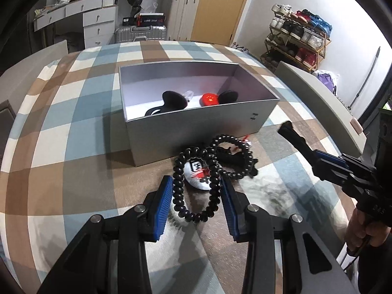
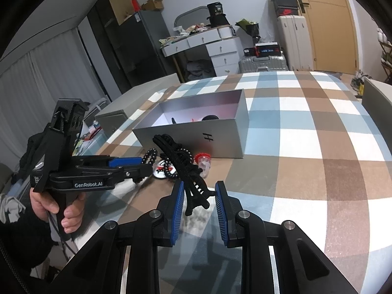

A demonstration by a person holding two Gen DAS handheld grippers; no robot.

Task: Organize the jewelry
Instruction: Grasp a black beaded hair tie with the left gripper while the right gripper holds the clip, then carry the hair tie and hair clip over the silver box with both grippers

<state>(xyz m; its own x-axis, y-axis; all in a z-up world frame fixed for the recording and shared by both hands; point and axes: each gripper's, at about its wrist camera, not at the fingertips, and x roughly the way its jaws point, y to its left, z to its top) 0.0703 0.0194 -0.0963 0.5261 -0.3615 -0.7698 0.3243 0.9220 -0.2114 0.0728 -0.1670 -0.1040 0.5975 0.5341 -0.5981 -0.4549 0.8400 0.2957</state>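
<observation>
Left wrist view: left gripper (image 1: 196, 193) jaws wide, around near loop of black bead bracelet (image 1: 193, 186) on checked cloth (image 1: 73, 147), pads not touching beads. Bracelet glossy, disc-shaped beads, lies over white badge (image 1: 197, 175), just near side of grey box (image 1: 196, 112). Right gripper (image 2: 199, 202) jaws wide, black hair clip (image 2: 188, 171) between them, apart from pads.

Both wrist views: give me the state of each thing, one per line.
Grey box: open, some pieces inside.
Black bead bracelet: on the cloth, between the open left gripper pads.
Black hair claw: outside the box, between the open right gripper pads.
Round badge: outside, under the bracelet.
</observation>
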